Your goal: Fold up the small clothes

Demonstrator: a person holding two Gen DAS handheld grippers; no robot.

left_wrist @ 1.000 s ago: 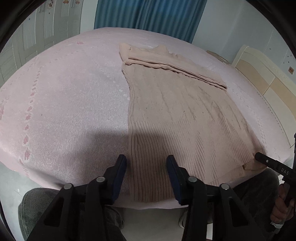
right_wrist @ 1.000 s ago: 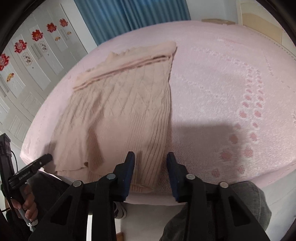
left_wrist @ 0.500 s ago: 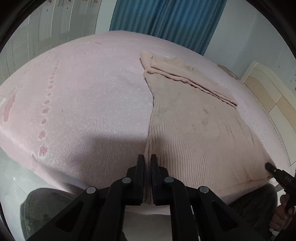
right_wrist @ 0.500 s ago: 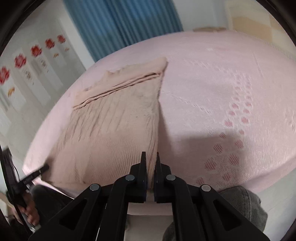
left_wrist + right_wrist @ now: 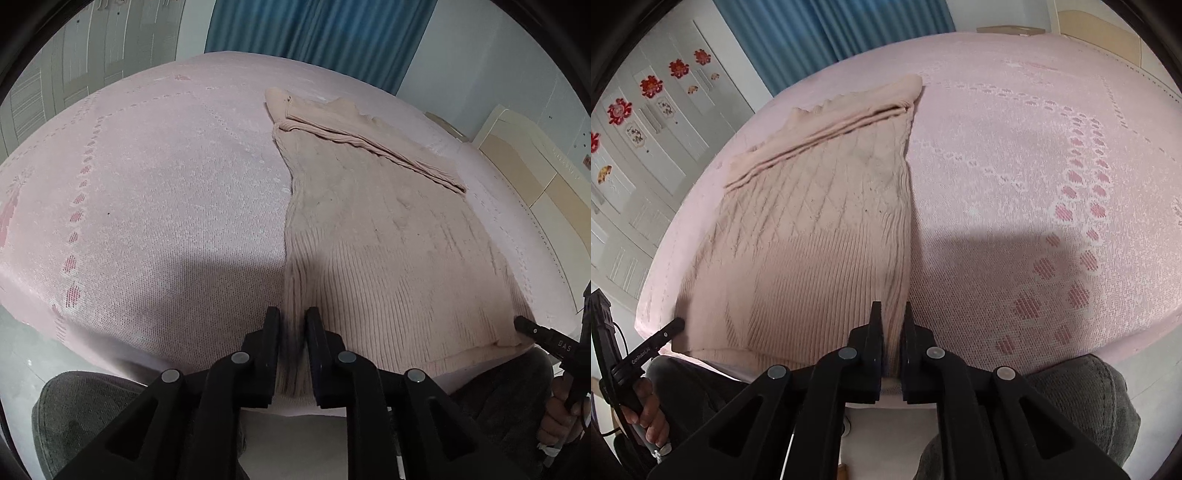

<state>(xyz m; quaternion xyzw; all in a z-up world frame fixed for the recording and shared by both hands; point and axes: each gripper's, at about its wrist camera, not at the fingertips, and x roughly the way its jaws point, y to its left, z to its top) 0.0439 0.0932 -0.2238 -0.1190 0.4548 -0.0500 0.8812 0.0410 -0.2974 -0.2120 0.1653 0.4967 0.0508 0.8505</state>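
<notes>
Left claw: black fingers nearly together w/ a bunched ridge of the beige ribbed knit garment pinched between them at its near-left hem corner, by the bed edge. Right claw: same, fingers clamped on the garment's near-right hem corner, fabric gathered into folds btwn the pads. Garment lies flat on the pink patterned bedspread, hem toward the person, top end folded over at the far side, diamond knit across the middle. Beyond: blue curtains behind the bed, white wardrobe doors w/ red flower stickers, cream headboard at the side.
</notes>
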